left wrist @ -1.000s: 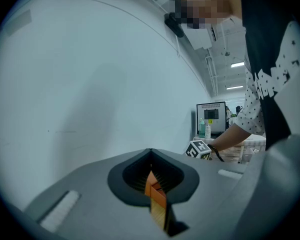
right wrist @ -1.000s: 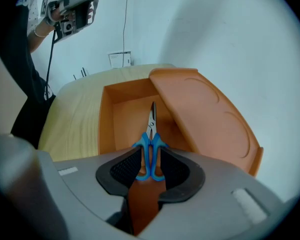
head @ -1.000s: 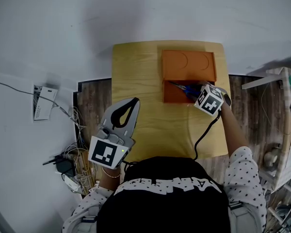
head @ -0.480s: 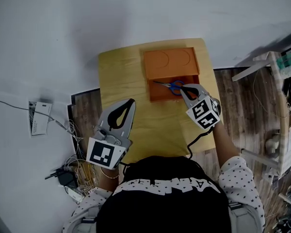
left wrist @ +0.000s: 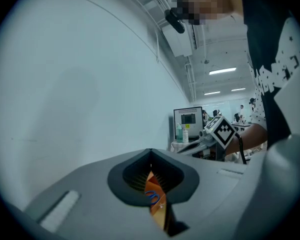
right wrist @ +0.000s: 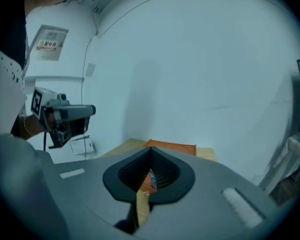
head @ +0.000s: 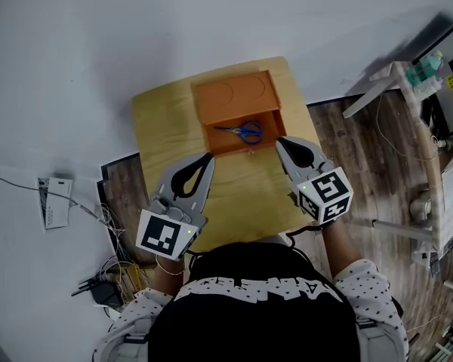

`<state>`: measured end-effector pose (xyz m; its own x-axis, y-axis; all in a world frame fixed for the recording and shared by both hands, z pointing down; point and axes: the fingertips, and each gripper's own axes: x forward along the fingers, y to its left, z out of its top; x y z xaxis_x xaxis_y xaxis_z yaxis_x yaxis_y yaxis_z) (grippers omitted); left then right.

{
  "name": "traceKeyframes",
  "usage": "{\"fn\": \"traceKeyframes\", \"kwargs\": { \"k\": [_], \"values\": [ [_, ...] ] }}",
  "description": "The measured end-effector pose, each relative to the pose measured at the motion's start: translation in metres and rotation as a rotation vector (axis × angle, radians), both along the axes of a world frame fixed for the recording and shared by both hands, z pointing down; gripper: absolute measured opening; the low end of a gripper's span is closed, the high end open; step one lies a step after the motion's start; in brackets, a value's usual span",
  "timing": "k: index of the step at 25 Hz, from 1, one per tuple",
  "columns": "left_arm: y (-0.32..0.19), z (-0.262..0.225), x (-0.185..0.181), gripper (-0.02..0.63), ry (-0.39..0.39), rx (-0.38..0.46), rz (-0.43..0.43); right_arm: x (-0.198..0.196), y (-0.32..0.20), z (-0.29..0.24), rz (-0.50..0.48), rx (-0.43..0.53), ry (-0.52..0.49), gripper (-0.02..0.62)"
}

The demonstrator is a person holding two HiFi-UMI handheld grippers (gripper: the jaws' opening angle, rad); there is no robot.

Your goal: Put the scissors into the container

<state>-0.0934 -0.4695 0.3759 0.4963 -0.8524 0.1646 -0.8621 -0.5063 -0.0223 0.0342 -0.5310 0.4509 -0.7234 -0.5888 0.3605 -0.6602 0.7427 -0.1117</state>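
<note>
Scissors (head: pixel 246 131) in container (head: pixel 225 96), on table (head: pixel 160 111).

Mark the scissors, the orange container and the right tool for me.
scissors (head: pixel 243 131): head view, where the blades meet the blue handles.
orange container (head: pixel 220 142): head view, bare floor in front of the scissors' blades.
right tool (head: pixel 278 141): head view, the closed tips, just short of the container.
</note>
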Motion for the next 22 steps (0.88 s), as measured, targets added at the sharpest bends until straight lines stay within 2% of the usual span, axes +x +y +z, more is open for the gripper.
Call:
{"fn": "traceKeyframes", "kwargs": {
  "k": [4,15,22],
  "values": [
    [0.003,-0.005,0.022,0.002,0.006,0.015,0.049,0.017,0.013,-0.031,0.042,0.025,-0.078,0.012],
    [0.016,-0.022,0.071,0.002,0.015,0.066,0.141,0.06,0.046,-0.071,0.098,0.117,-0.083,0.012],
    [0.015,-0.029,0.086,0.002,0.027,0.109,0.142,0.079,0.054,-0.081,0.106,0.139,-0.082,0.012]
  ]
}}
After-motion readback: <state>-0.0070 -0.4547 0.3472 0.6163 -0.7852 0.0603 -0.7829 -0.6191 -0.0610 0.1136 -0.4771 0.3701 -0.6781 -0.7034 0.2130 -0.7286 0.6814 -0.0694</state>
